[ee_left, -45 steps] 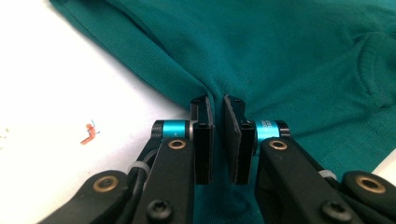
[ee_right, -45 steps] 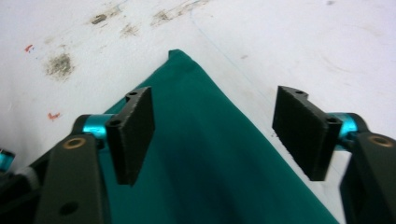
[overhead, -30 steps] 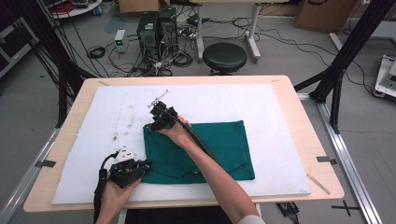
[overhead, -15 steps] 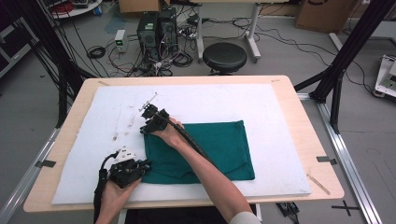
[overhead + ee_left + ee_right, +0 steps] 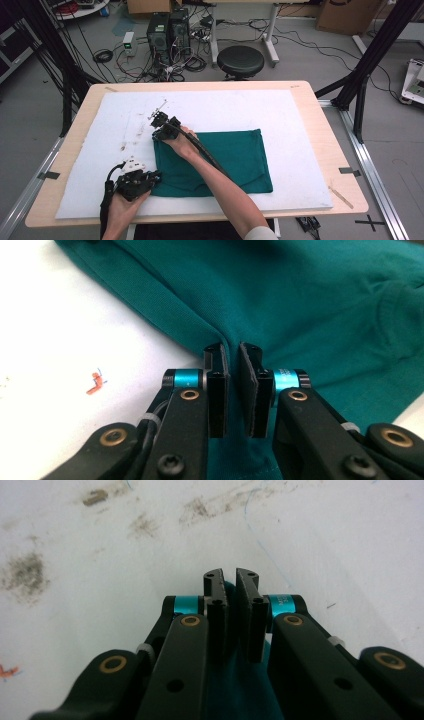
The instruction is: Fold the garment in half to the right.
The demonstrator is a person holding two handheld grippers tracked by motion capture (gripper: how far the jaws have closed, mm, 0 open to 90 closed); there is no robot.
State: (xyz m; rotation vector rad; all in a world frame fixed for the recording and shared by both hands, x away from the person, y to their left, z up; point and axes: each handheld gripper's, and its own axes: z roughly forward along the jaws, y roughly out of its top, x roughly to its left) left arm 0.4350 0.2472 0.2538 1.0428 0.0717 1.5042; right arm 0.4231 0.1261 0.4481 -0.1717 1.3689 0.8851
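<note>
A teal cloth [image 5: 235, 155] lies flat on the white mat [image 5: 240, 107] in the middle of the table. My left gripper [image 5: 154, 176] sits at the cloth's near left corner. In the left gripper view its jaws [image 5: 232, 357] are shut on a fold of the teal cloth [image 5: 310, 300]. My right gripper [image 5: 159, 131] is at the cloth's far left corner, with the forearm crossing over the cloth. Its jaws have just been closing. In the right gripper view the right gripper [image 5: 231, 587] is pinched on the teal cloth [image 5: 239, 695], with the stained mat [image 5: 125, 555] ahead.
Grey smudges [image 5: 131, 136] mark the mat left of the cloth. The mat sits on a wooden table [image 5: 320, 115]. On the floor beyond stand a black stool [image 5: 241, 61], computer towers [image 5: 167, 31] and cables. Black frame posts [image 5: 372, 60] rise at the right.
My right gripper has shifted slightly left and down onto the cloth's far left corner. The left hand and its gripper have stayed where they were.
</note>
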